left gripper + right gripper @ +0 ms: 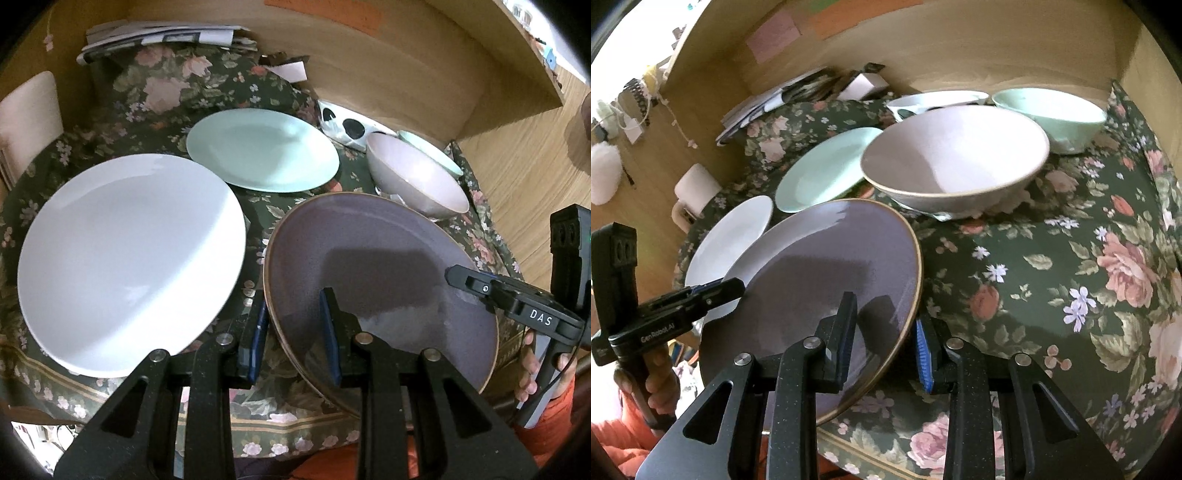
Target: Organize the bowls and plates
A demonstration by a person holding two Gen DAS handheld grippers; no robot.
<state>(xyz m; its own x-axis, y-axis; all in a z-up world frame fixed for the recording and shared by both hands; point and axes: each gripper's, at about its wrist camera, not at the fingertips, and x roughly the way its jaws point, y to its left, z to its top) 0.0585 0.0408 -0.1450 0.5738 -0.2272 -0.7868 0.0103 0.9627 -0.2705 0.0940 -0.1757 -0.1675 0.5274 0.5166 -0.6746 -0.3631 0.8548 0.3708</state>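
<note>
- Left gripper (pixel 295 332) clamped on purple plate (pixel 388 258) at its left rim; right gripper (pixel 886 339) clamped on the opposite rim.
- Plate tilted over floral cloth (pixel 1052 258), prob. lifted clear; underside hidden.
- White plate (pixel 129 258) just left of it, green plate (pixel 262 151) and pink bowl (pixel 953 158) behind.

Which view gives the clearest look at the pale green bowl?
The right wrist view: the pale green bowl shows its whole rim, inside and outer wall, standing on the floral tablecloth behind the pink bowl. In the left wrist view only a sliver of its rim peeks out behind the pink bowl.
</note>
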